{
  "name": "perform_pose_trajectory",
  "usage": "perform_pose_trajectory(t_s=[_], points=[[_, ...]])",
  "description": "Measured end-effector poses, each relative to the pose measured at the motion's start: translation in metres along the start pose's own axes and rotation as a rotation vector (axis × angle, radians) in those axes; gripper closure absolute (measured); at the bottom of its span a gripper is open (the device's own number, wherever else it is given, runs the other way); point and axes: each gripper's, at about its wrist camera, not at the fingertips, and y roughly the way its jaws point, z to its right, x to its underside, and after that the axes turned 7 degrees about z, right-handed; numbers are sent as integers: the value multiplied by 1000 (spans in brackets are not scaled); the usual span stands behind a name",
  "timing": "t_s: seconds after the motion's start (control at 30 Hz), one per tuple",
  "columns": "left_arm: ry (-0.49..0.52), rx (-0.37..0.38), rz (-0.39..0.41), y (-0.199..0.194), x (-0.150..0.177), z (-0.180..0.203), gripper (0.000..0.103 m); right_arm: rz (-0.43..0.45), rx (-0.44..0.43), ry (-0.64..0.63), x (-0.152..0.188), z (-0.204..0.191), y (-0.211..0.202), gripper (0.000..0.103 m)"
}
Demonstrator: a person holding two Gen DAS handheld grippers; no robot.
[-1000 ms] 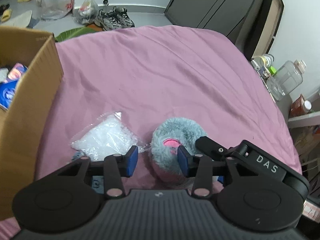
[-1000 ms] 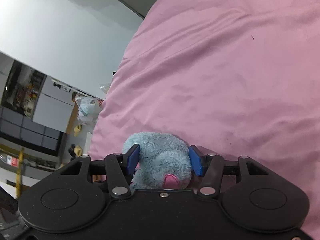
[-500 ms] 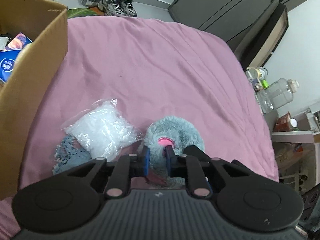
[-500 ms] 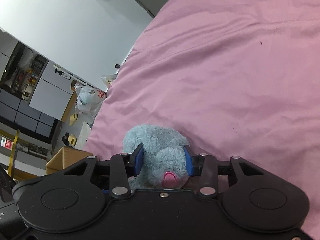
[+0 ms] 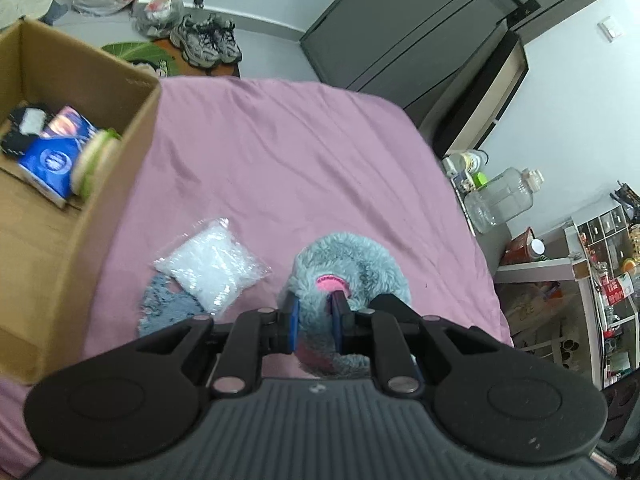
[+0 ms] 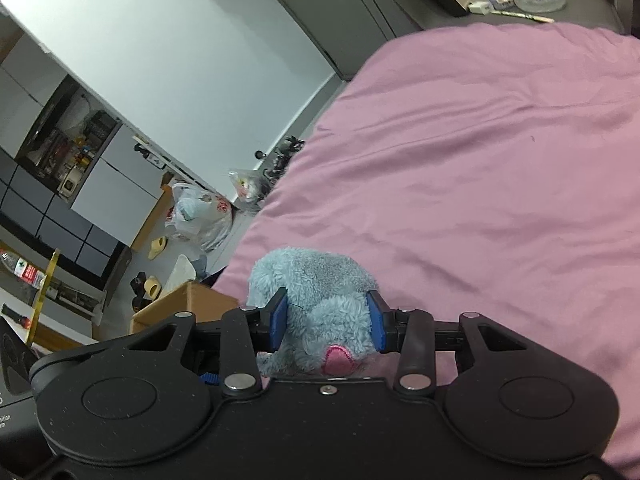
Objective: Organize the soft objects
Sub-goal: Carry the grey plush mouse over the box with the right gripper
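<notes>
A fluffy grey-blue plush piece [image 5: 352,260] with a pink patch is held above the pink bed. My left gripper [image 5: 315,322] is shut on its near edge. My right gripper [image 6: 327,322] is shut on a grey-blue plush part [image 6: 316,284] with a pink tip. A clear bag of white filling [image 5: 210,262] lies on the bed left of the plush, over a grey-blue fabric scrap [image 5: 164,308]. An open cardboard box [image 5: 80,216] stands at the left and holds blue packets and rolled items.
The pink bed sheet [image 5: 280,160] stretches ahead. Dark wardrobes [image 5: 400,28] stand behind the bed. Shoes [image 5: 206,40] and plastic bags lie on the floor. A shelf with a clear jug [image 5: 500,200] stands at the right bed edge.
My left gripper closed on the fluffy plush and rose with it. My right gripper closed on its plush part and lifted. More of the box's inside and the room now shows.
</notes>
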Motion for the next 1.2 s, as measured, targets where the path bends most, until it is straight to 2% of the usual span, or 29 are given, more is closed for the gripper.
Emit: perform_pose_trajectory(t_s=[0.27,0.77,1.2], points=[[18,4,60,-40,-8,-12,88,32,-39,-30,15,-34,-11,63],[2,12,133,-106,-22,-69,87,61,-111,-56,55,-89,-12,63],[-13,-11,149,-142,-55,-127,87,24,-167,-97,82,-146,7,63]])
